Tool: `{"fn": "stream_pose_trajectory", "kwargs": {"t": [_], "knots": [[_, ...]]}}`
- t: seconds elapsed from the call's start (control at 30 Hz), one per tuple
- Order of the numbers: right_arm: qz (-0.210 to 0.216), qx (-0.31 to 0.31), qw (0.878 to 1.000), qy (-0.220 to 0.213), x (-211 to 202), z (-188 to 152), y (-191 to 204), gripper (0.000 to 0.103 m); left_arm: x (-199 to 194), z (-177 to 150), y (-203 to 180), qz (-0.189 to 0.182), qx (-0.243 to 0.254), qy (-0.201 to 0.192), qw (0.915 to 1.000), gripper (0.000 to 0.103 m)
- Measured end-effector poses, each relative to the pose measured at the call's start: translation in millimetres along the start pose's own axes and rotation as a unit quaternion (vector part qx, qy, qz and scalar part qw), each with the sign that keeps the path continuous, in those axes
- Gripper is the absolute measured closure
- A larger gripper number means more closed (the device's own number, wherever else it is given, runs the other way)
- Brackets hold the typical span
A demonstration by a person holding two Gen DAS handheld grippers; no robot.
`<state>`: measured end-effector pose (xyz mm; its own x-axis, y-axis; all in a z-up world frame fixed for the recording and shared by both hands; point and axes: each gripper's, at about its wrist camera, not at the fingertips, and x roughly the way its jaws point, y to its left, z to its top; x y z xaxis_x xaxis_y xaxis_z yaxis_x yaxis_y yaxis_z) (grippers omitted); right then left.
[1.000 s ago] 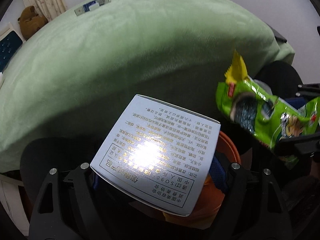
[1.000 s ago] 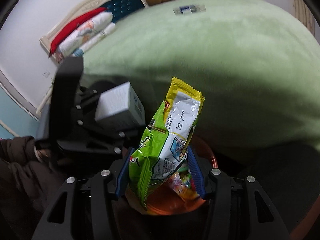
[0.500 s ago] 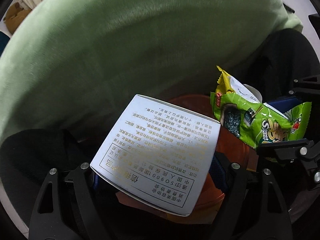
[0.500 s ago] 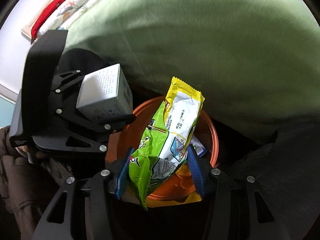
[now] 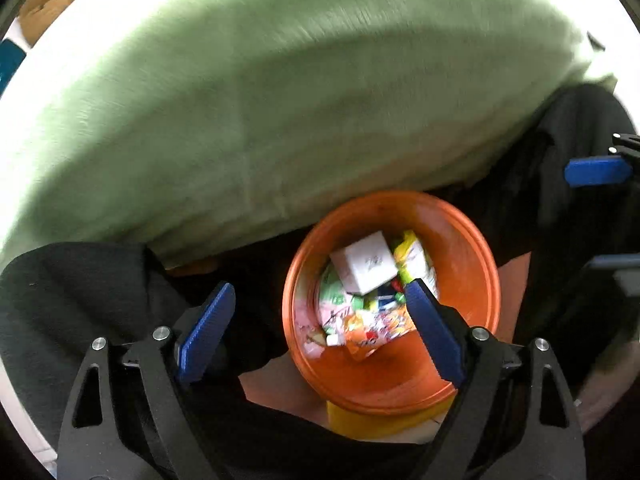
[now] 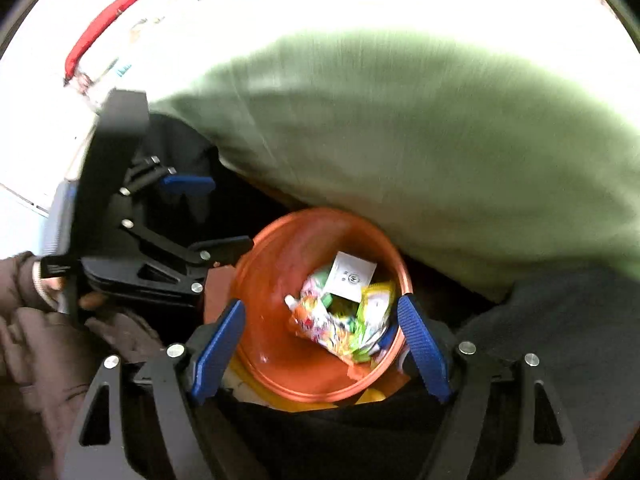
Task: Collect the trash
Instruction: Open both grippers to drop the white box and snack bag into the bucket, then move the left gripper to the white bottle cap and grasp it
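Now that both claws have just opened wide, the box and the green bag are out of them and lie in the orange bin, on top of the other wrappers. That means both bits of trash are dropped, so I think this trip is done. The left claw is spread with nothing in it, right over the bin's near rim. The right claw is spread and bare too, and the bin's mouth sits between its tips, just below. The green bed is behind.
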<state>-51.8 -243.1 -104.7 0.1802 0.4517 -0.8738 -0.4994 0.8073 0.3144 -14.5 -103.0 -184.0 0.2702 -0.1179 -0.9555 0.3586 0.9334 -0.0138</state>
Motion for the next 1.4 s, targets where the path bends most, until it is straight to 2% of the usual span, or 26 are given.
{"fn": "stream_pose_trajectory", "kwargs": {"t": [0.1,0.23,0.33,0.5,0.63,0.73,0.87,0.93,1.1,1.17,1.3,1.4], "knots": [[0.018,-0.011,0.999,-0.046,-29,17,0,0.026,-26,-2,10,-0.006,-0.007,-0.035,0.9993,0.018],[0.013,-0.028,0.994,-0.107,-54,51,-1,0.024,-69,26,27,0.025,-0.013,-0.105,0.9941,0.018],[0.004,-0.031,0.989,-0.143,-63,79,-6,0.023,-91,44,48,0.041,-0.029,-0.142,0.9886,0.015],[-0.005,-0.033,0.98,-0.194,-76,128,-14,0.023,-101,75,78,0.063,-0.074,-0.178,0.9793,0.015],[-0.012,-0.026,0.975,-0.219,-77,158,-26,0.023,-104,106,91,0.08,-0.085,-0.201,0.9726,0.015],[-0.016,-0.019,0.972,-0.234,-76,168,-32,0.023,-103,141,99,0.103,-0.079,-0.212,0.9687,0.014],[-0.02,-0.007,0.966,-0.256,-74,160,-35,0.021,-81,187,103,0.108,-0.079,-0.217,0.9671,0.014],[-0.026,-0.001,0.964,-0.265,-76,156,-39,0.02,-71,214,110,0.105,-0.08,-0.214,0.9679,0.014],[-0.036,0.005,0.96,-0.279,-78,153,-45,0.02,-55,257,120,0.121,-0.064,-0.207,0.9688,0.014],[-0.039,0.006,0.958,-0.284,-79,153,-48,0.019,-49,273,125,0.115,-0.057,-0.206,0.9701,0.014],[-0.045,0.015,0.954,-0.297,-81,154,-53,0.019,-32,299,143,0.071,-0.08,-0.191,0.9758,0.014],[-0.038,0.026,0.952,-0.303,-82,153,-59,0.018,-27,311,153,0.065,-0.092,-0.192,0.9748,0.014]]}}
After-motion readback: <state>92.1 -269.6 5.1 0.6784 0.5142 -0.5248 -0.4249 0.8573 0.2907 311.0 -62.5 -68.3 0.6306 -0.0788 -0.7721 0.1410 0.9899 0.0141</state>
